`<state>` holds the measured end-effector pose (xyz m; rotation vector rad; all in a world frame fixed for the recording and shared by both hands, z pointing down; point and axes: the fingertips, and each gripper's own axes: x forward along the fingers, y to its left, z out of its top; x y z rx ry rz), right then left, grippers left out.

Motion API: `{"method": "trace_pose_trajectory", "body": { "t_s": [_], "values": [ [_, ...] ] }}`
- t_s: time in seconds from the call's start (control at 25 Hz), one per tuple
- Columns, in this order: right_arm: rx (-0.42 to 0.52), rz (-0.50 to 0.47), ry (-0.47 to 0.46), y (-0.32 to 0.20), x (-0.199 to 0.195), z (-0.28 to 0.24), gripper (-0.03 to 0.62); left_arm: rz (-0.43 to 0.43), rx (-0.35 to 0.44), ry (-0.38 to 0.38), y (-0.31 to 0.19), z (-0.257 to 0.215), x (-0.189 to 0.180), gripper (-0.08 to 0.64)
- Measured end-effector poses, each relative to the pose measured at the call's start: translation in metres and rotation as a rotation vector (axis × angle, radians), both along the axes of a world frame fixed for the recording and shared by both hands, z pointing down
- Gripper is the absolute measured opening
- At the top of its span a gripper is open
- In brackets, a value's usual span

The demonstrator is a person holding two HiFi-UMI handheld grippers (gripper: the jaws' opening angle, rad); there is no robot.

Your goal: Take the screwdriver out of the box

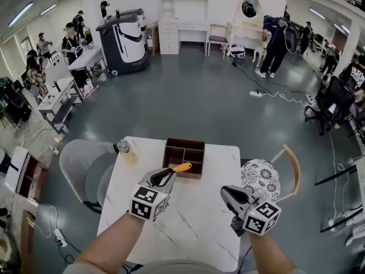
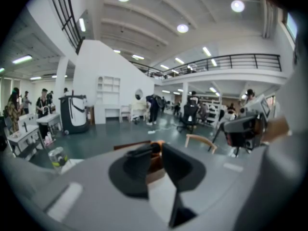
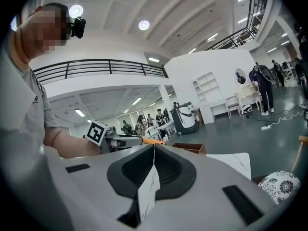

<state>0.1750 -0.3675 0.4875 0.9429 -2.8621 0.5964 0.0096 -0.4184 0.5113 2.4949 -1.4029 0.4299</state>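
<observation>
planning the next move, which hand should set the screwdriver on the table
Left. The left gripper holds the screwdriver by the box; the right gripper is shut, empty, off to the side.

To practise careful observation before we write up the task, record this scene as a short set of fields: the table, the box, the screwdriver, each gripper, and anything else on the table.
table: white, marble-patterned top
box: brown wood, open, divided into compartments, near the table's far edge
screwdriver: orange handle sticking out of the left gripper towards the box
left gripper: shut on the screwdriver
right gripper: jaws together, nothing between them
bottle: upright, left of the box
</observation>
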Motion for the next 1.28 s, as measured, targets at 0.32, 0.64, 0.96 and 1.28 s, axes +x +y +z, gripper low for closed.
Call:
{"method": "trace_pose_trajectory", "body": {
  "t_s": [0.32,0.64,0.96,1.28],
  "values": [
    [0.018,-0.026,-0.020,-0.004,0.014,-0.012,0.008,-0.057,-0.007,0.019,0.028,-0.030,-0.017,0.075],
    [0.012,-0.016,-0.057,-0.011,0.014,-0.013,0.008,-0.103,-0.017,0.022,0.046,-0.043,-0.043,0.075],
    [0.014,0.025,-0.055,-0.007,0.013,-0.013,0.008,-0.064,0.003,0.040,0.052,-0.051,-0.050,0.077],
    [0.032,0.082,-0.008,0.014,-0.024,-0.031,0.008,0.009,-0.003,0.060,0.071,-0.057,-0.083,0.077]
  ]
}}
